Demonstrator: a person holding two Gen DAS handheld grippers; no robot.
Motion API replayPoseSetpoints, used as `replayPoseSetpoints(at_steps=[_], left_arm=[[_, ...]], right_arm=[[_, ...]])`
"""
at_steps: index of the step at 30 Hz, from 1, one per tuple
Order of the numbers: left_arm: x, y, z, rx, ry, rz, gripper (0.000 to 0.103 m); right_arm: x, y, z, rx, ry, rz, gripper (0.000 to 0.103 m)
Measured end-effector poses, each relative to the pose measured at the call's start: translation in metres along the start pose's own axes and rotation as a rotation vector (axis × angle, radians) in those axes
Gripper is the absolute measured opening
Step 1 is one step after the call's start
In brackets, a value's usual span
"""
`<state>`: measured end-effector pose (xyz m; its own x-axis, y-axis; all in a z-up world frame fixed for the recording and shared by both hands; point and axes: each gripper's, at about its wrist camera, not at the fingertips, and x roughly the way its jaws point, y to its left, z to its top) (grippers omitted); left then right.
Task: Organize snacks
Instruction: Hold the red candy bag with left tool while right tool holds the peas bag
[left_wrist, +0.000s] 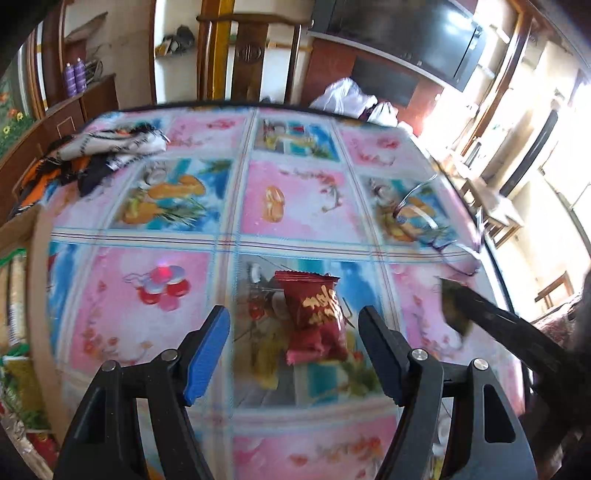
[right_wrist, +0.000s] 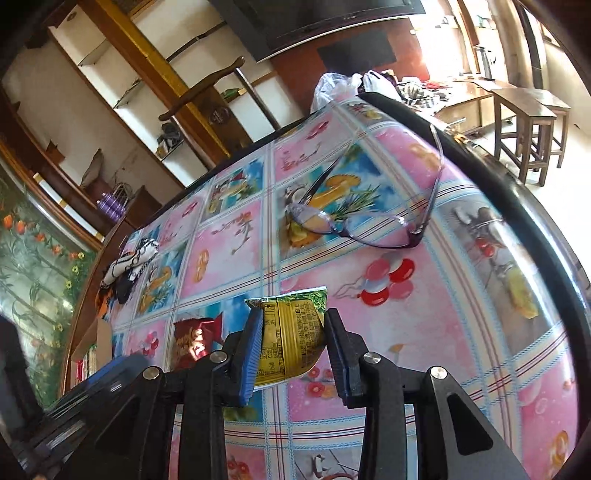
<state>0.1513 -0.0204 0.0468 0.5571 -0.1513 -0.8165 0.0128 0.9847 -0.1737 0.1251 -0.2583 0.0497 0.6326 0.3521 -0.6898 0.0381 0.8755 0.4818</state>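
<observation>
Honestly, my right tool (right_wrist: 291, 347) is clamped on the yellow-green foil snack packet (right_wrist: 291, 332) above the counter (right_wrist: 424, 314), and could fling the purple-framed glasses (right_wrist: 369, 225) beyond it, while my left tool (left_wrist: 295, 343), apart, straddles the red snack packet (left_wrist: 317, 317).

Bright daylight from the window (left_wrist: 554, 122) on the right, white glare there, left view blurry, edges bent and dark

Red snack packet framed between open jaws

A red snack packet (left_wrist: 316, 314) is seen lying on the patterned tablecloth (left_wrist: 295, 199), between the spread fingers of the left gripper (left_wrist: 295, 354), untouched; glasses (left_wrist: 436, 229) are seen at right.
</observation>
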Motion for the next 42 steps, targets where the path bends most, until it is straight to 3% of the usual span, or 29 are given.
replayPoseSetpoints(at_steps=[4,5,7,14,21,27,42], left_arm=[[0.029,-0.011,0.002,0.008,0.043,0.010,0.057],[0.032,-0.012,0.001,0.012,0.048,0.015,0.042],[0.036,-0.015,-0.002,0.032,0.030,0.040,0.038],[0.010,0.009,-0.036,0.053,0.015,0.027,0.035],[-0.031,0.048,-0.084,0.053,-0.045,0.033,0.035],[-0.031,0.057,-0.087,0.044,-0.079,0.016,0.035],[-0.042,0.058,-0.085,0.085,-0.138,0.041,0.034]], right_arm=[[0.000,-0.002,0.003,0.015,0.003,0.006,0.035],[0.001,-0.001,0.003,0.012,0.003,0.003,0.035],[0.002,0.003,0.002,-0.003,0.008,0.003,0.036],[0.008,0.022,-0.008,-0.079,0.042,0.033,0.036],[0.035,0.069,-0.044,-0.274,0.174,0.086,0.036],[0.041,0.097,-0.068,-0.441,0.163,0.016,0.037],[0.042,0.108,-0.078,-0.542,0.143,-0.037,0.036]])
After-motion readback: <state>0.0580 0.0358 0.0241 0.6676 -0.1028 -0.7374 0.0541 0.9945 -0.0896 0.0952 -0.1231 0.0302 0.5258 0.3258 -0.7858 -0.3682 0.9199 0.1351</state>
